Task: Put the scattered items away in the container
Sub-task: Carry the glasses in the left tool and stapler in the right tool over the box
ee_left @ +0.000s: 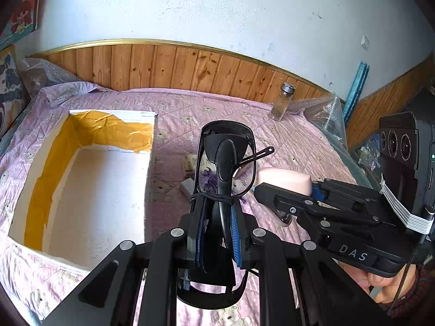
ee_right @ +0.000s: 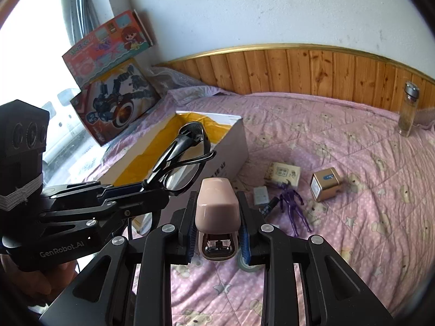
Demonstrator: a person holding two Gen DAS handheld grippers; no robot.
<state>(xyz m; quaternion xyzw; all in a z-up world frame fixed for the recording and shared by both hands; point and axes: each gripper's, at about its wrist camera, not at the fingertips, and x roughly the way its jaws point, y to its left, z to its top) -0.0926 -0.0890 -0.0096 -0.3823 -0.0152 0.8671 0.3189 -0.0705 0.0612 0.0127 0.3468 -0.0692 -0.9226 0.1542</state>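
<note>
Glasses (ee_left: 225, 163) sit clamped in the left gripper (ee_left: 217, 233), folded, their long axis running straight out along the fingers toward the upper middle of the left wrist view. The jaws are drawn in narrow on the frame, and a dark cord is wound around frame and fingers just above the pads. The box (ee_left: 81, 184), white outside and lined with yellow paper, lies to the left of these jaws in that view, open-topped and with nothing visible inside; in the right wrist view the lenses (ee_right: 185, 168) already hang near its right-hand wall (ee_right: 228, 146). So the left hand is the nearer of the two, and by my reading its load needs a short carry leftward over the rim.

In the right gripper (ee_right: 217, 231) a pink stapler (ee_right: 217, 212) is pinched by its sides, nose pointing away, with the jaws partly closed on it. From here the box is up and left in the frame, past the left gripper, so this load would likely follow second.

Still scattered on the pink bedspread (ee_right: 353, 244) at centre right: a small gold box (ee_right: 325, 184), a printed packet (ee_right: 284, 175), a purple figure (ee_right: 293, 203) and a small grey packet (ee_right: 261, 195). A glass bottle (ee_right: 407, 111) stands upright at the far right, well apart.
</note>
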